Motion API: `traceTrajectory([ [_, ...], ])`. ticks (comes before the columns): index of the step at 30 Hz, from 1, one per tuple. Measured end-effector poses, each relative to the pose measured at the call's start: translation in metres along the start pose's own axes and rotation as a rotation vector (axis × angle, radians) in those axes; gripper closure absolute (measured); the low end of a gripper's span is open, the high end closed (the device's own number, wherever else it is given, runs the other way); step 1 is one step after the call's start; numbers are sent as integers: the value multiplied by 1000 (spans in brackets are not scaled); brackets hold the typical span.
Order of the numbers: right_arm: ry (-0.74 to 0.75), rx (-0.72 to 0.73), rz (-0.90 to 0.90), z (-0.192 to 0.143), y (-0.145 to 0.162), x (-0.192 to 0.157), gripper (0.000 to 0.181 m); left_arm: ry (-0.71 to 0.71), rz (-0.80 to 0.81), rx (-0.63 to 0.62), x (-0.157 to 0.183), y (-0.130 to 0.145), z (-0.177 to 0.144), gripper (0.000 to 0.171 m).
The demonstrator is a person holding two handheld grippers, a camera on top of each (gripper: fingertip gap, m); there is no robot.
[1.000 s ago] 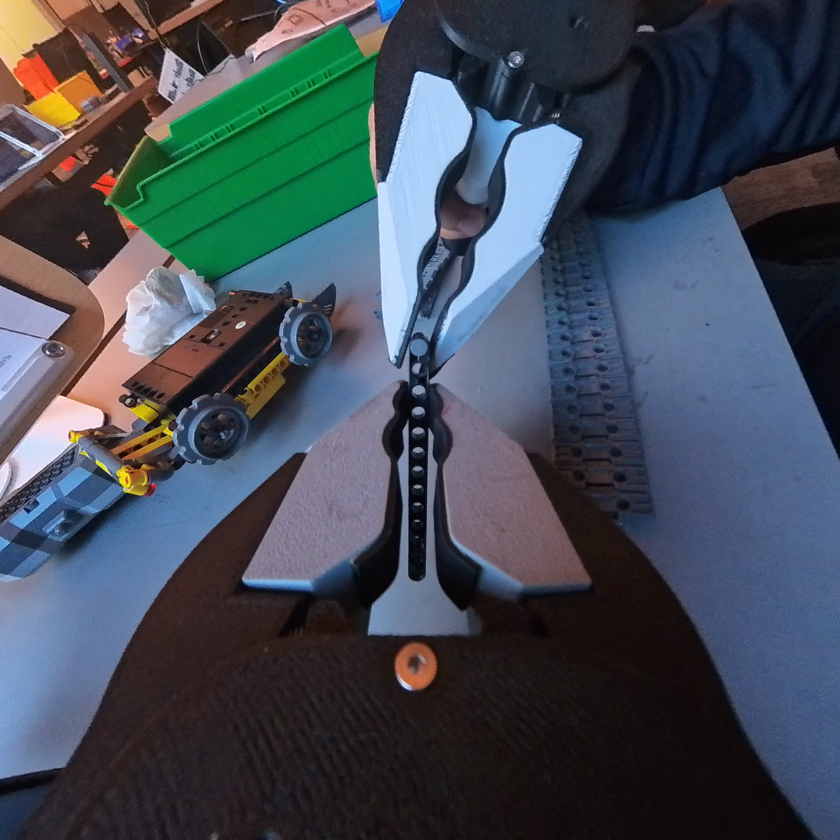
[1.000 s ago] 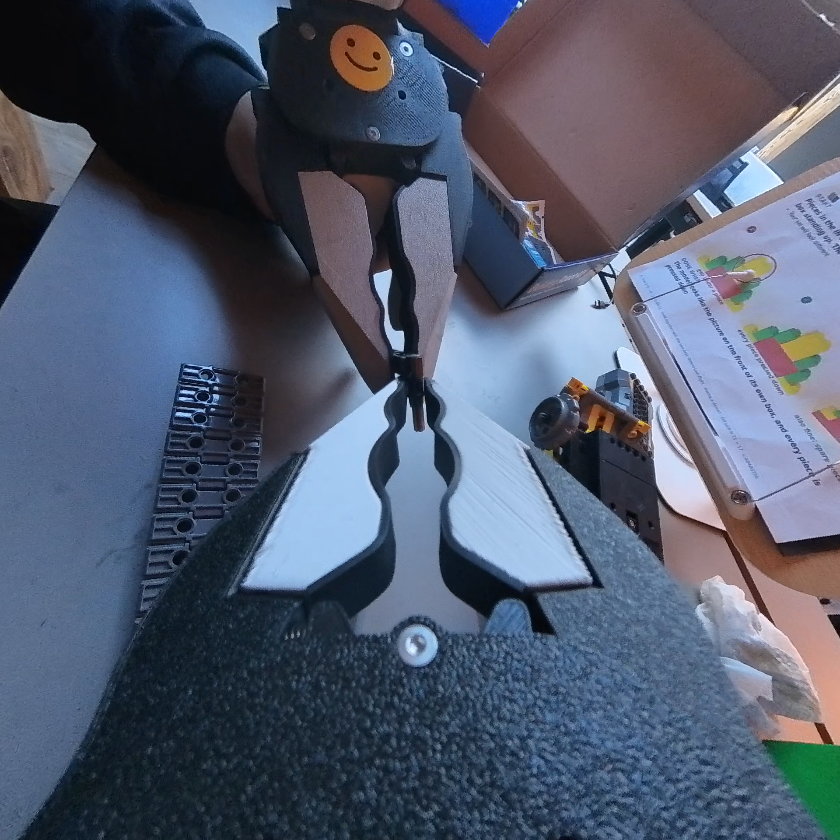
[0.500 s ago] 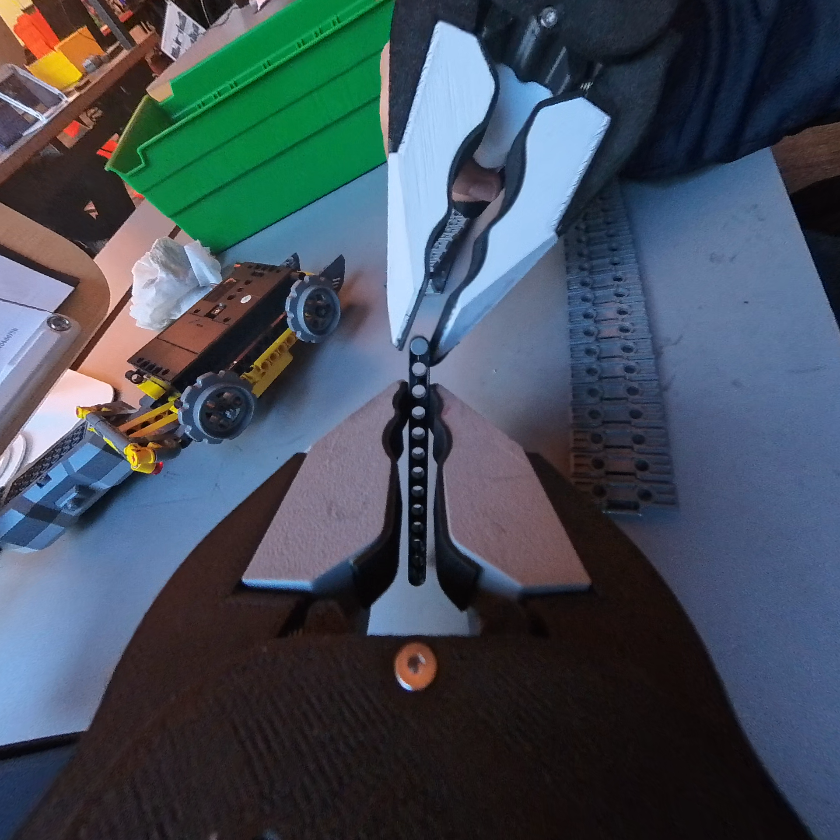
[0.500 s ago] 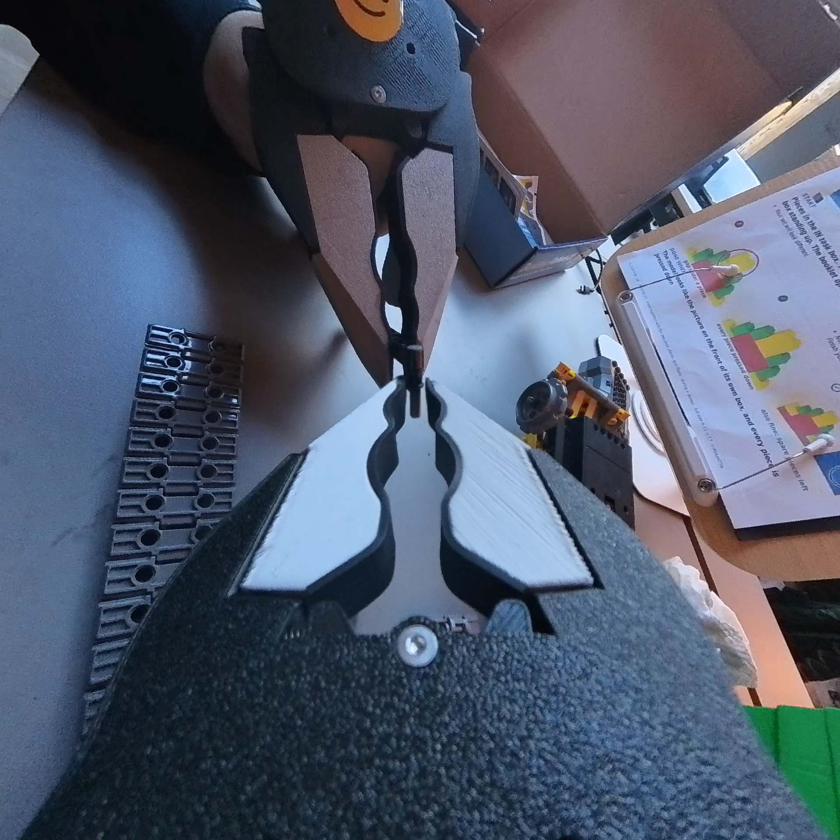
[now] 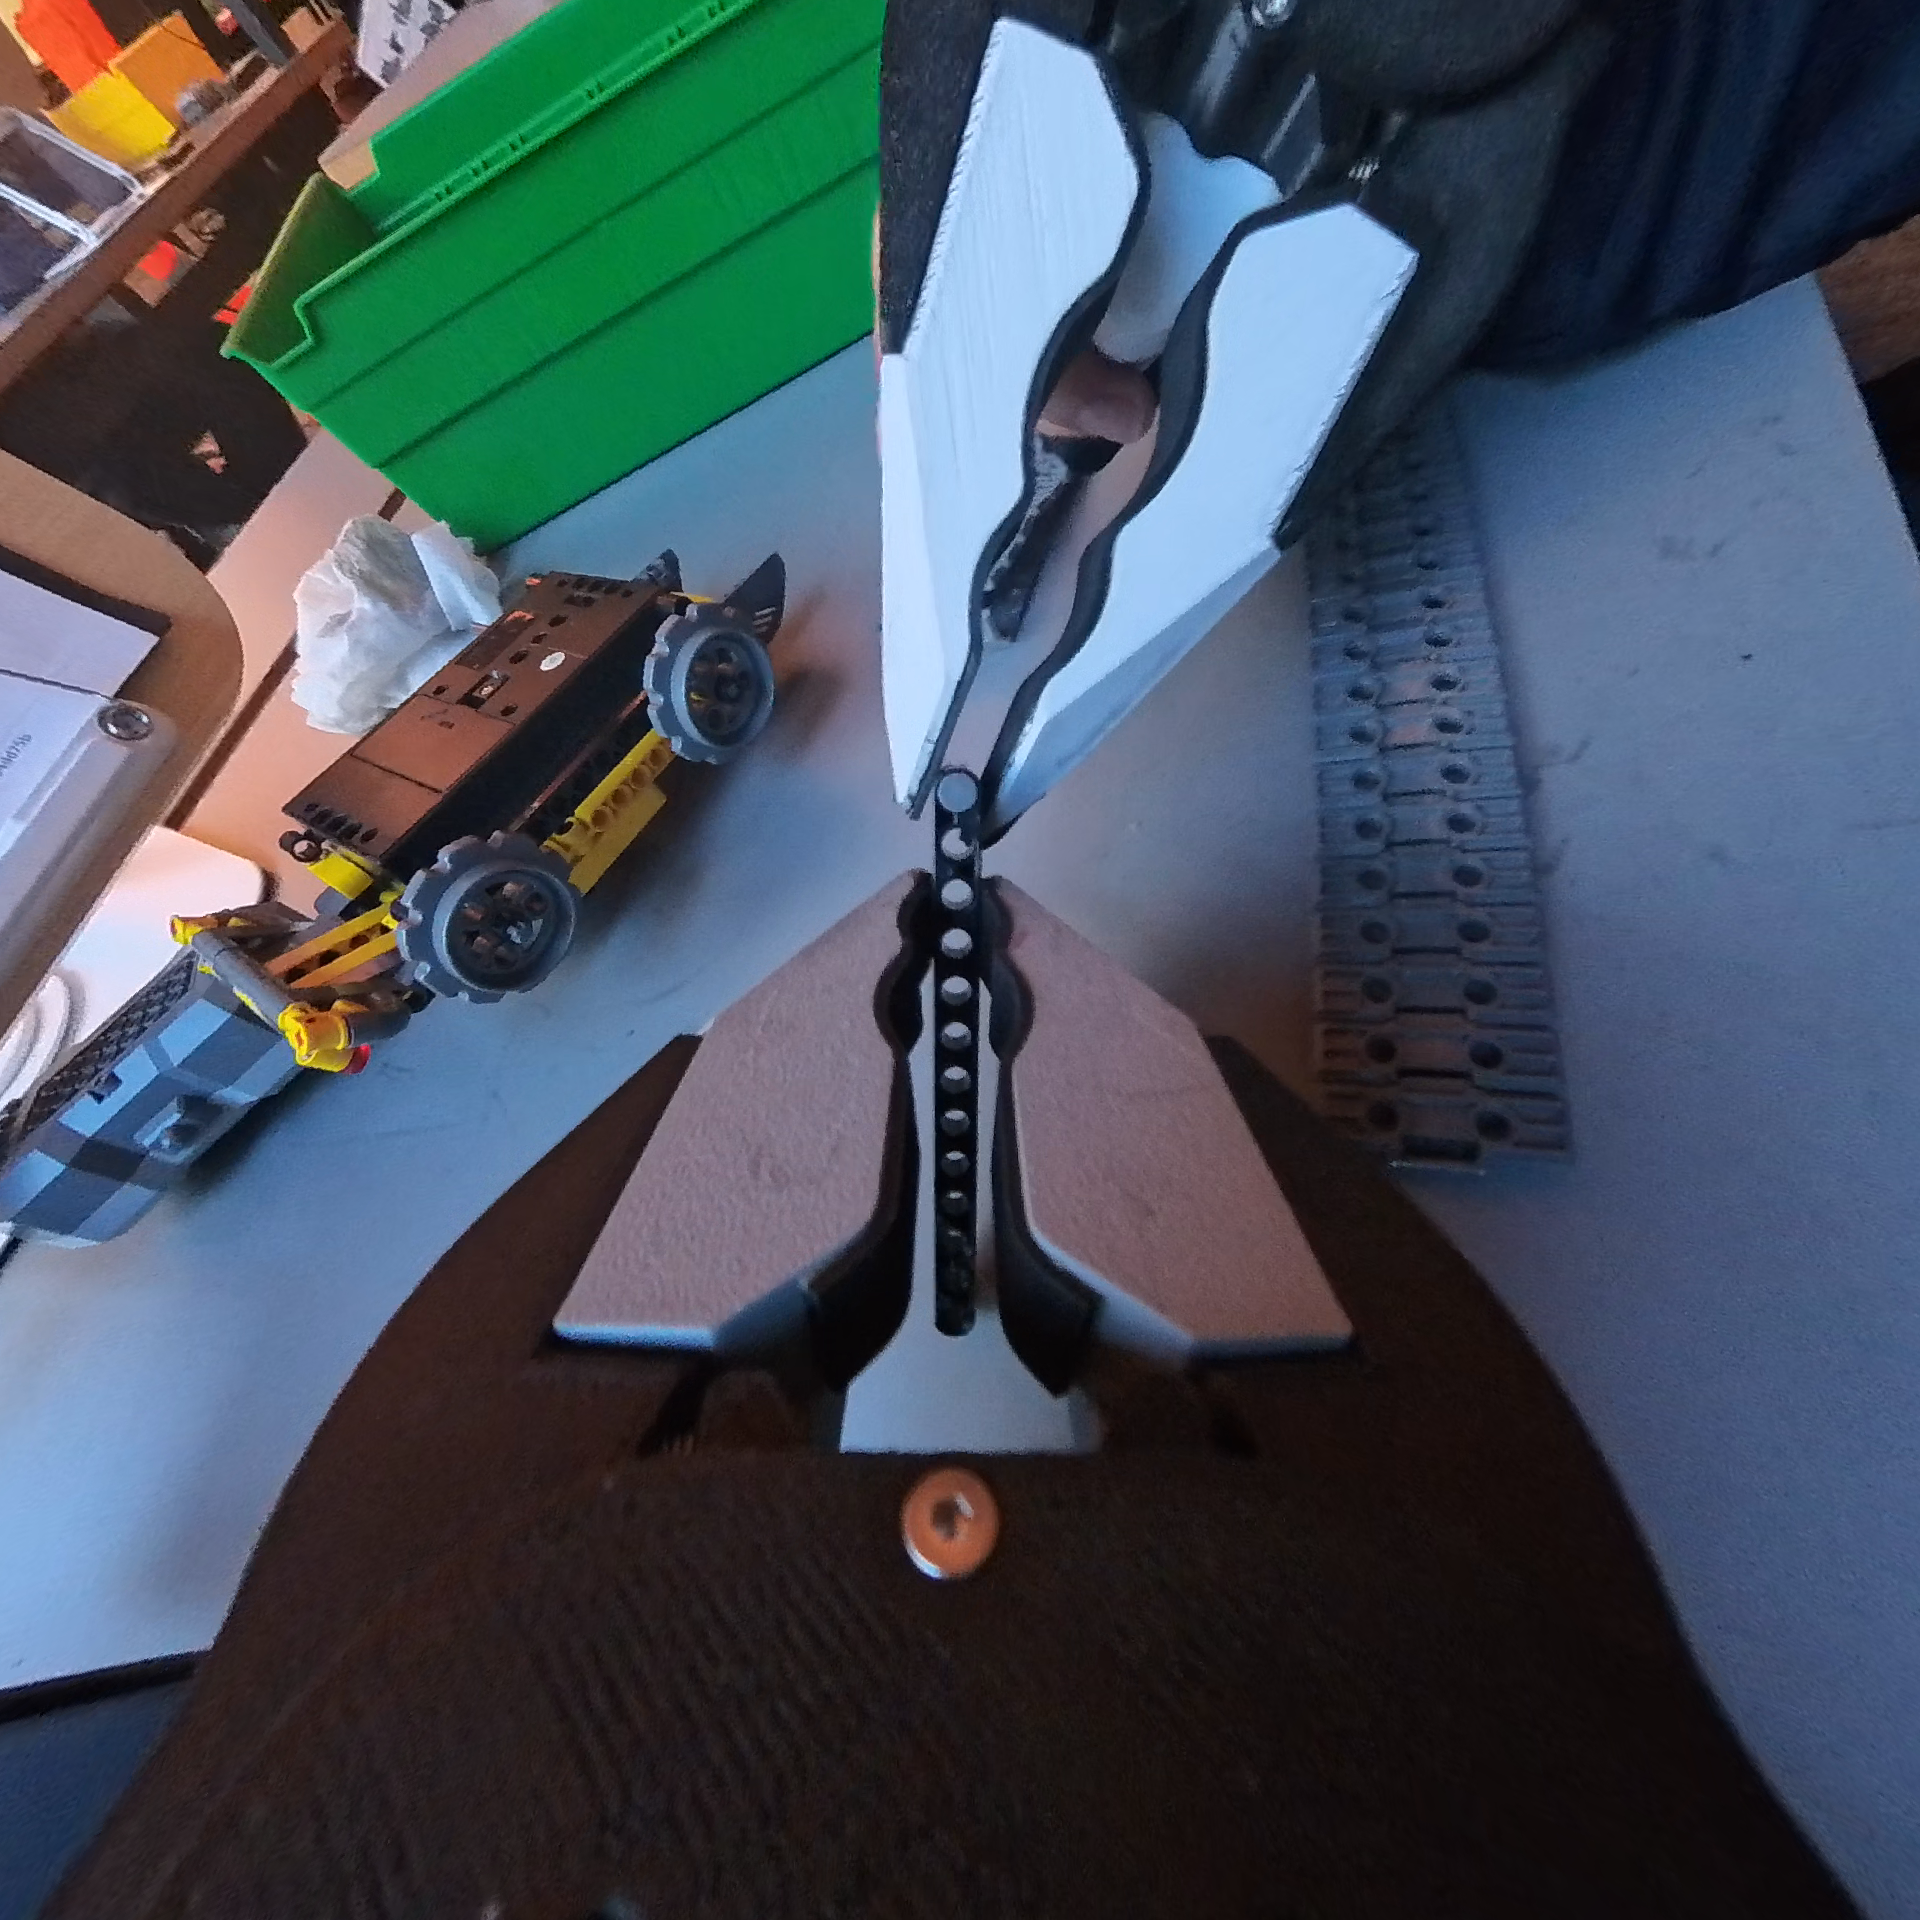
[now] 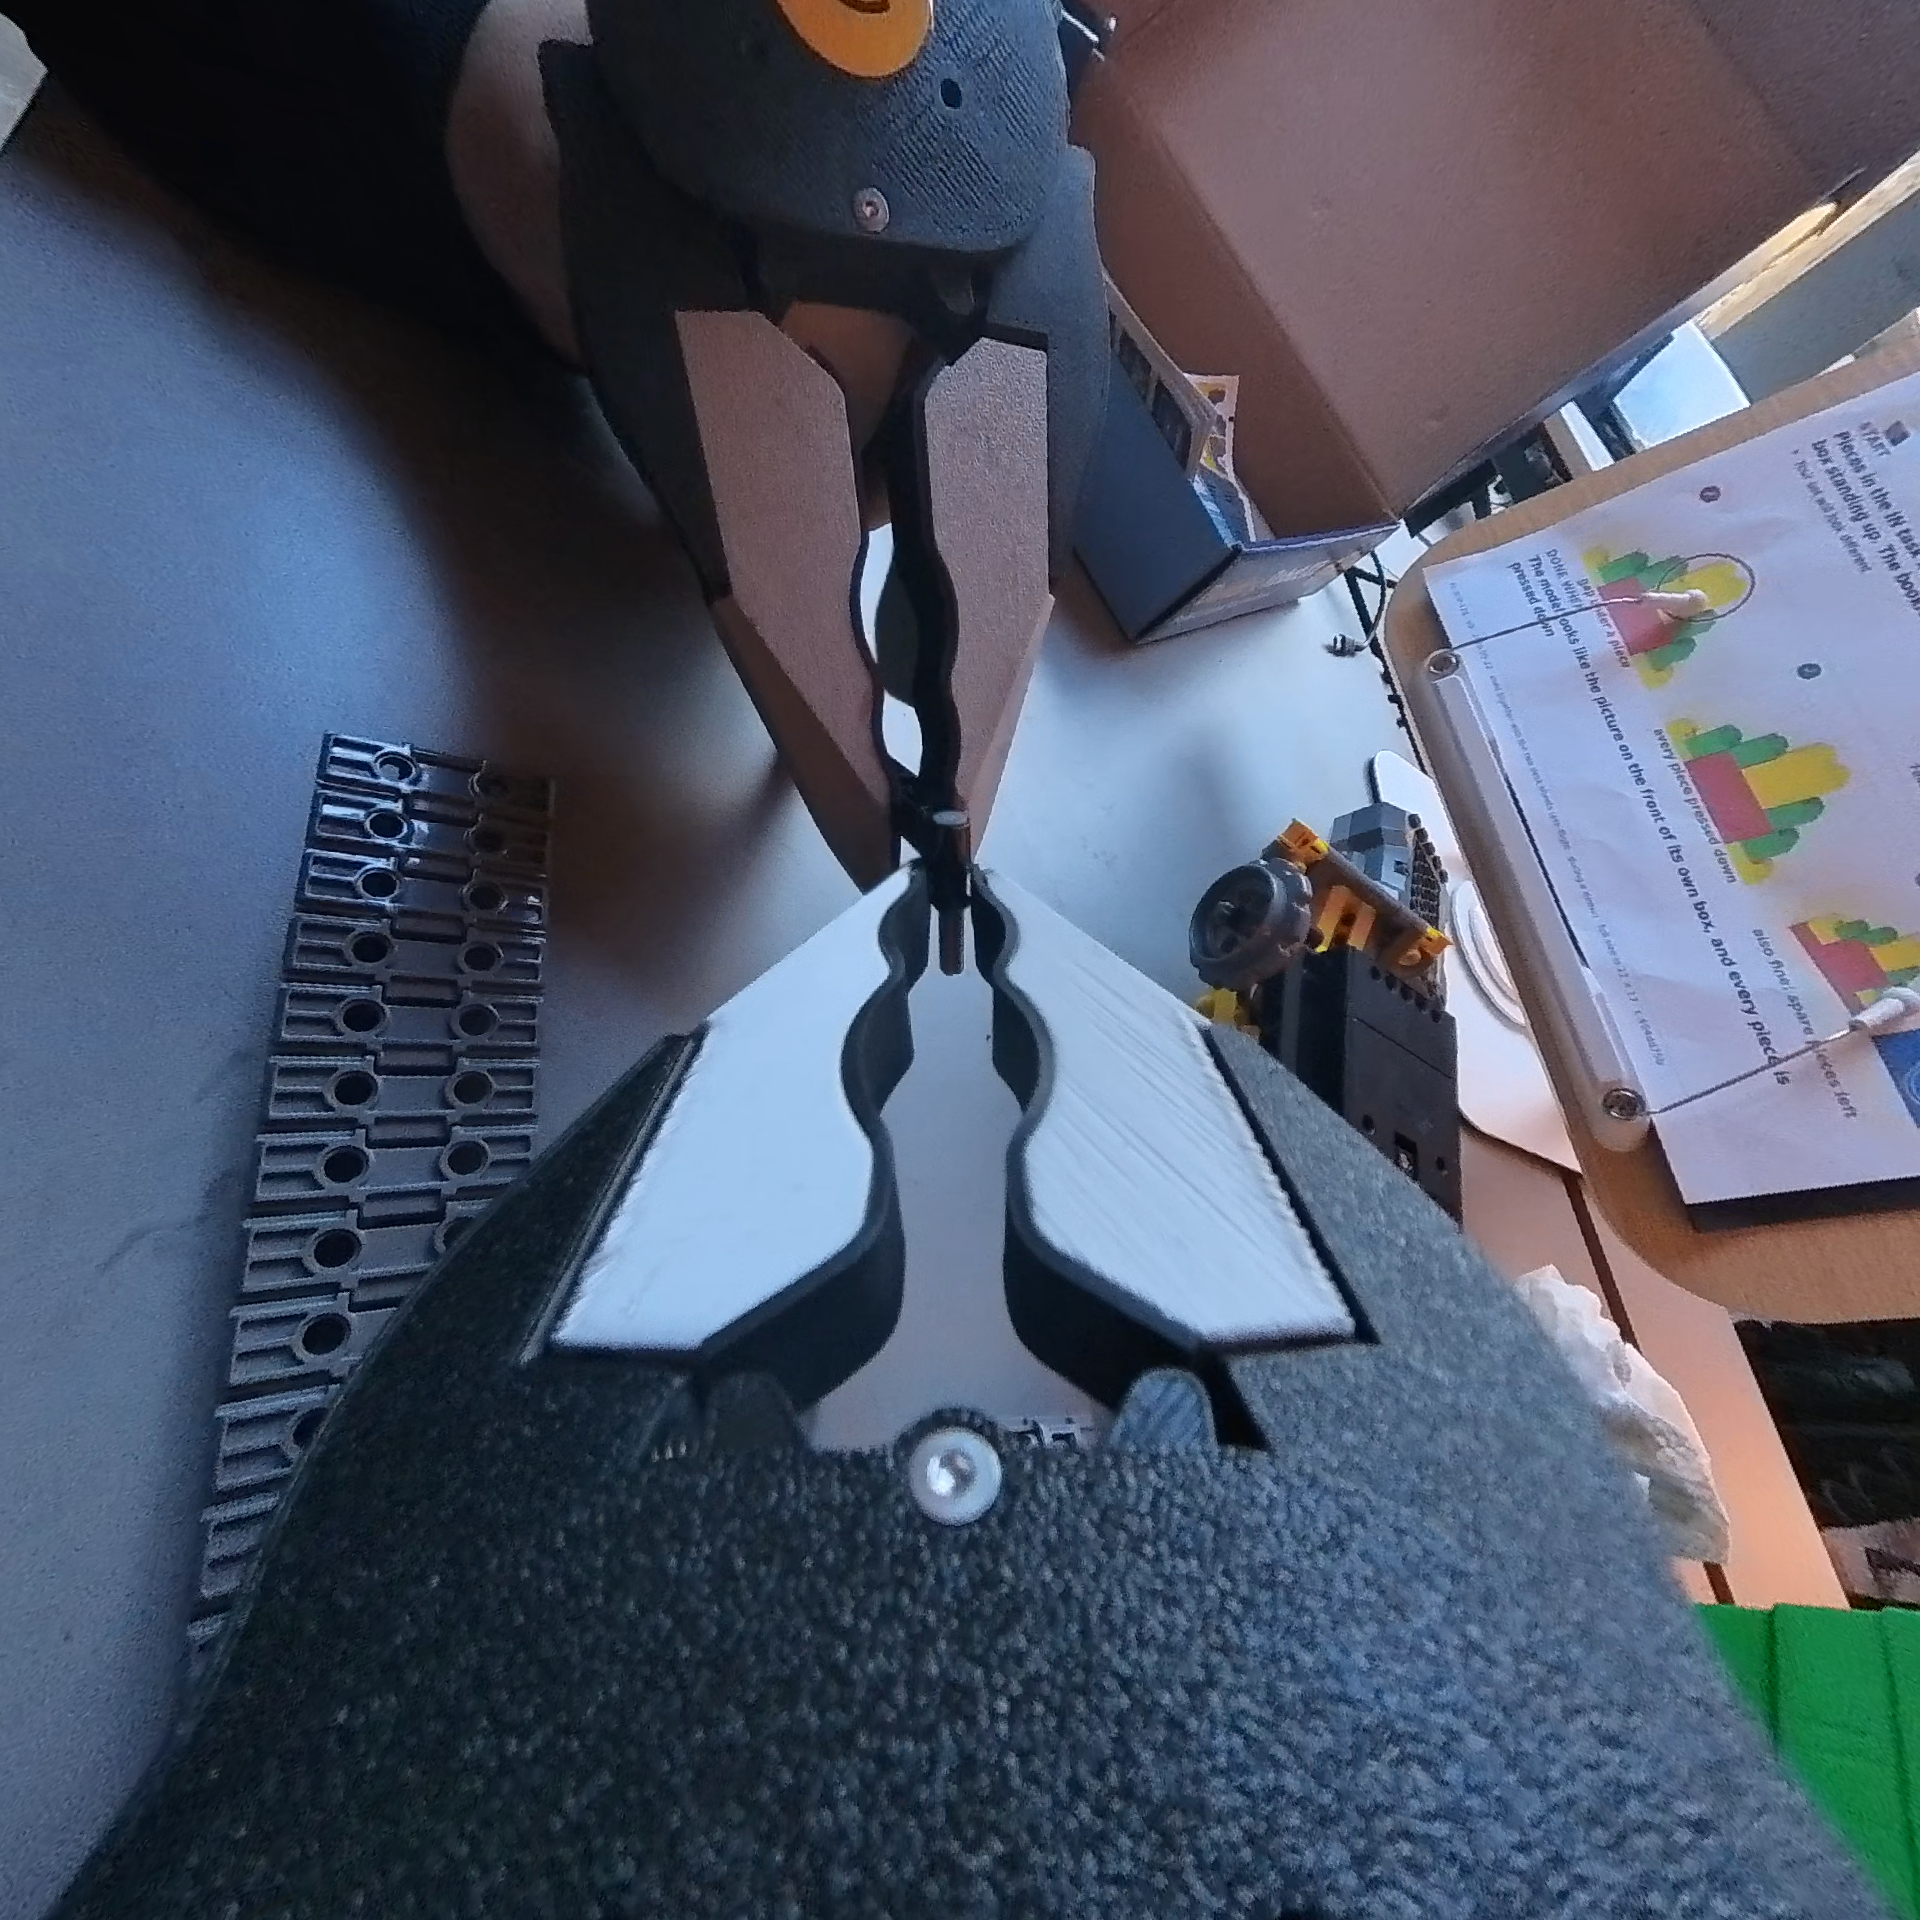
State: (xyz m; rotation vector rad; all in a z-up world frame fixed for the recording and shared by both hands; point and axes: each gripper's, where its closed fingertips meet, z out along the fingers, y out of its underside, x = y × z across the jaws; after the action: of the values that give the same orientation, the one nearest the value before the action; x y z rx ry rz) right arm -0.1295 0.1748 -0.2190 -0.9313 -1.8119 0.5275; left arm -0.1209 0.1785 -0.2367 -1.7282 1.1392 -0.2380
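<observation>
My left gripper, with brown fingers, is shut on a long black beam with holes that points forward, above the grey table. My right gripper, with white fingers, is shut on a small dark pin. The pin's far end meets the beam's end, which shows edge-on at the left gripper's tips. In the left wrist view the right gripper comes down from above with its tips around the beam's last hole.
A black and yellow toy car with grey wheels lies to the left, beside a crumpled tissue and a green bin. A strip of grey track links lies on the right. A cardboard box and an instruction sheet stand beyond. Less than 4 cm separates the two grippers' tips.
Both grippers stay shut on their parts. They have drawn a little closer, and the right gripper's tips now sit around the beam's end hole.
</observation>
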Motion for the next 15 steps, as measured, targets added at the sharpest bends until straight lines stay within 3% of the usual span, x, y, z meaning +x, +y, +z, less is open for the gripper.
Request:
traceTrajectory([
  [7,162,-96,-146,8,6,8,178,-99,54,5,-9,-7,-10,167],
  [11,166,-104,-178,12,8,1,179,-160,195,-58,-4,-4,-13,167],
  [15,179,-80,-189,13,3,0,180,-144,190,-41,-3,-6,-19,167],
])
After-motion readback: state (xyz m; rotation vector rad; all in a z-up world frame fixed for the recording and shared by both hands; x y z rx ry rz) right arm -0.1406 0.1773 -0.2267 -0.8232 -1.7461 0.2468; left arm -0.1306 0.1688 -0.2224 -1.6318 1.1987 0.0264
